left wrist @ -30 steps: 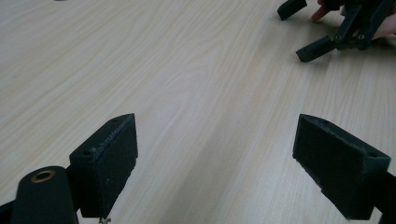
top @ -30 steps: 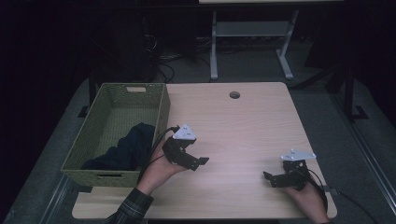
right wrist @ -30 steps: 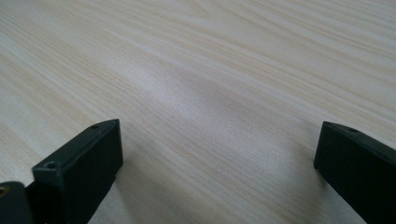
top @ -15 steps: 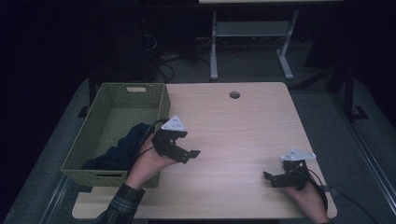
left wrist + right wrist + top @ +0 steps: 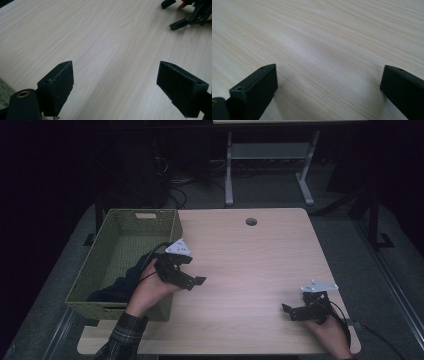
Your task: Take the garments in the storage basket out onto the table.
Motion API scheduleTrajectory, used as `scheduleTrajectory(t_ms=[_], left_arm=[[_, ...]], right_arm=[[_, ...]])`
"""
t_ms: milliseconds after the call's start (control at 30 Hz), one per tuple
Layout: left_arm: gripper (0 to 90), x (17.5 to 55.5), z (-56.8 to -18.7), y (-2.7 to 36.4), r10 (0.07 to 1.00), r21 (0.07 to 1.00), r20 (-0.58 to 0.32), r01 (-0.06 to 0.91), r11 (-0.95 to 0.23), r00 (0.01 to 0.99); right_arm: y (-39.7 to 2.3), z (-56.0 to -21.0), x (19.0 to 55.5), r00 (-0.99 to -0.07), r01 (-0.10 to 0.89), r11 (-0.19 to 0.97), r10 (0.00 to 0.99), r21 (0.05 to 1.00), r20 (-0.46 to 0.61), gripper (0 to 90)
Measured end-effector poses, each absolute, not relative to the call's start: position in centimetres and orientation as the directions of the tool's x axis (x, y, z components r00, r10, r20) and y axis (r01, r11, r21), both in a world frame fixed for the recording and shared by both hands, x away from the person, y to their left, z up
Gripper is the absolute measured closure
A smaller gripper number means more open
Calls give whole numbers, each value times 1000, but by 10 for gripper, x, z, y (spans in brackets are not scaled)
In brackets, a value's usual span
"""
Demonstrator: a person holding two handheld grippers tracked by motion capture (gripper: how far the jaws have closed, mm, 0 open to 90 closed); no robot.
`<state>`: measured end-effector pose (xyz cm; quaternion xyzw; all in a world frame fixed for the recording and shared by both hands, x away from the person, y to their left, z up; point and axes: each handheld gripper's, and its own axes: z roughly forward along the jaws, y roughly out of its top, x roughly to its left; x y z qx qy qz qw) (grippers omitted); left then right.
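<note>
Dark cloth (image 5: 117,285) lies heaped in the basket (image 5: 125,222) at the table's (image 5: 260,260) left edge. Left gripper (image 5: 192,281) beside the basket and right gripper (image 5: 289,312) near the right front corner both stand spread, empty. Cloth judged soft, light; pinch a raised fold.

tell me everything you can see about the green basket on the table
The green basket is a rectangular, open-topped bin of what looks like woven or perforated plastic, with a handle slot in its far wall. It sits upright at the table's left edge. A dark blue cloth lies crumpled in its near end. The person's left hand and left gripper are at its near right corner; whether they touch it is unclear.
</note>
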<state>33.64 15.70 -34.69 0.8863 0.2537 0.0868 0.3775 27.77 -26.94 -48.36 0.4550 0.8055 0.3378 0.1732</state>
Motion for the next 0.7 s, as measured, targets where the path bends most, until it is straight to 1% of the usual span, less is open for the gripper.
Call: scheduleTrajectory(t_ms=[133,433,700], left_arm=[[139,337,-346,166,531,706,-19,388,-593,847],[139,338,-341,185,563,702,-26,416,-578,826],[140,338,-339,198,580,685,-13,430,-588,815]], right_arm=[[-269,-484,278,-527,614,359,850,703,26,9],[-270,-484,278,-528,613,360,849,703,26,9],[-269,-484,278,-530,613,361,847,703,27,9]])
